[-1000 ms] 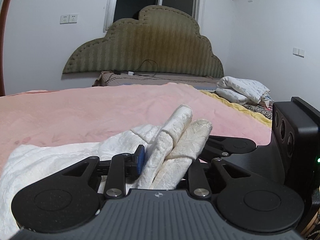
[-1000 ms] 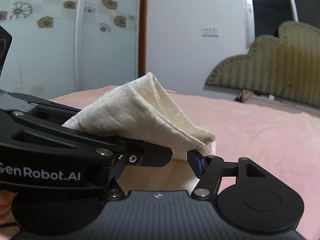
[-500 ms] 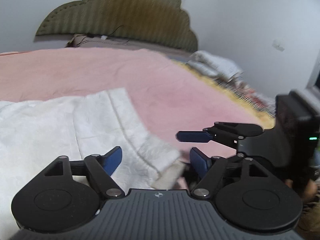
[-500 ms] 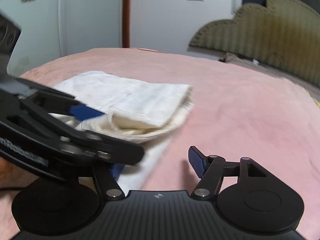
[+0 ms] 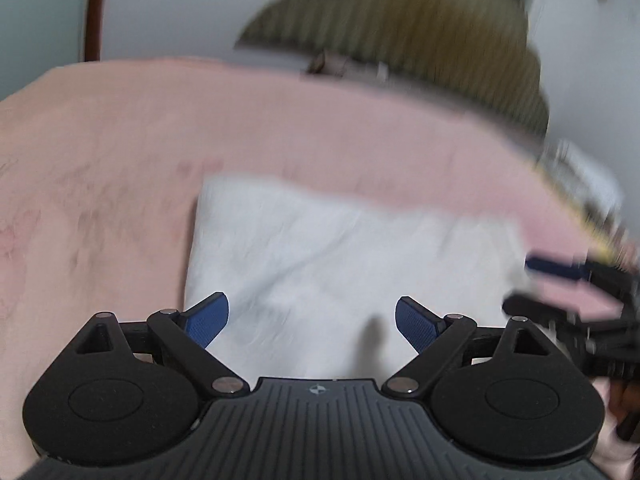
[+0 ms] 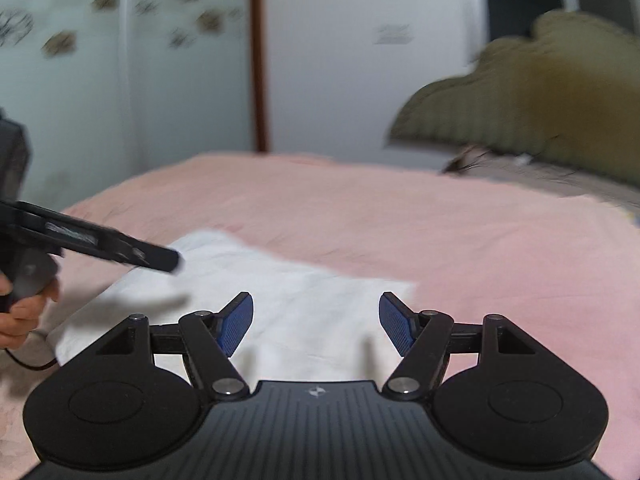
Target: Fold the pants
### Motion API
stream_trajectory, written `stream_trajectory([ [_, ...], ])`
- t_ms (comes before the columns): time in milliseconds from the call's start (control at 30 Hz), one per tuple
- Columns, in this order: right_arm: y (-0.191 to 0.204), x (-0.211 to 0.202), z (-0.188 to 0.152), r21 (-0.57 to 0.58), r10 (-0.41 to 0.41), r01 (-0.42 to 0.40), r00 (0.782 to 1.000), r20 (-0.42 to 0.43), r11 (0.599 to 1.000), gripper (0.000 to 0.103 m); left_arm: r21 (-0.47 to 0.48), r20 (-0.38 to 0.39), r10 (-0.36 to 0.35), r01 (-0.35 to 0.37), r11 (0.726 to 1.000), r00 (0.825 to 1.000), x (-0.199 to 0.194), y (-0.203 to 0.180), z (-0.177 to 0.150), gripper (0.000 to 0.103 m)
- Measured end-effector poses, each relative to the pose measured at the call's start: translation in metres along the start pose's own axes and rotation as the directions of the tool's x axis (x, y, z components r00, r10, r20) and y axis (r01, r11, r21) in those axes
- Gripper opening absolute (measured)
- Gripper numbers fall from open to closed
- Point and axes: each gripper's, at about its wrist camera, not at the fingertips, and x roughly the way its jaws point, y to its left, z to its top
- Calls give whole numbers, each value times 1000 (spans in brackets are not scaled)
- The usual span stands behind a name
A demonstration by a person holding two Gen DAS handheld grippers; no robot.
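The white pants (image 5: 340, 256) lie folded into a flat rectangle on the pink bed cover (image 5: 120, 140); they also show in the right wrist view (image 6: 288, 300). My left gripper (image 5: 312, 322) is open and empty, just above the near edge of the pants. My right gripper (image 6: 316, 322) is open and empty over the near right part of the pants. The right gripper shows at the right edge of the left wrist view (image 5: 568, 284), and the left gripper reaches in from the left of the right wrist view (image 6: 120, 248). Both views are blurred by motion.
An olive padded headboard (image 5: 420, 28) stands at the far end of the bed, also in the right wrist view (image 6: 540, 92). Folded bedding (image 5: 580, 176) lies at the bed's right side. A wardrobe with flower prints (image 6: 120, 40) stands to the left.
Both grippers held folded cloth a second ago, then opened and let it go. The pants now lie flat, and both grippers have pulled back and up.
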Motion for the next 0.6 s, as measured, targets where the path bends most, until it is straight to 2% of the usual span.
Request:
stream_trajectory([
  [67, 5, 22, -8, -57, -62, 57, 993, -96, 997, 69, 73, 29, 42, -44, 996, 999, -5, 0, -13, 89],
  [133, 9, 25, -18, -104, -128, 116, 985, -120, 988, 70, 94, 87, 30, -39, 995, 996, -21, -1, -19, 91],
  [200, 11, 10, -21, -52, -106, 101, 990, -95, 993, 70, 98, 126, 24, -37, 995, 992, -33, 1, -24, 92],
  [300, 15, -9, -22, -21, -84, 84, 996, -26, 996, 73, 163, 91, 52, -66, 984, 995, -33, 0, -39, 94],
  [367, 18, -7, -29, -29, -62, 60, 997, -54, 998, 76, 202, 111, 61, -83, 976, 992, -29, 0, -51, 95],
  [400, 20, -1, -38, -46, -67, 63, 994, -85, 997, 76, 199, 122, 54, -78, 977, 991, -34, 3, -55, 95],
  [500, 22, -4, -47, -22, -88, 87, 995, -56, 996, 77, 136, 162, 54, -76, 988, 985, -54, 15, -56, 93],
  [600, 34, -19, -40, -16, -156, 156, 988, -11, 988, 78, 55, 216, 126, -141, 988, 968, -73, 35, -56, 93],
])
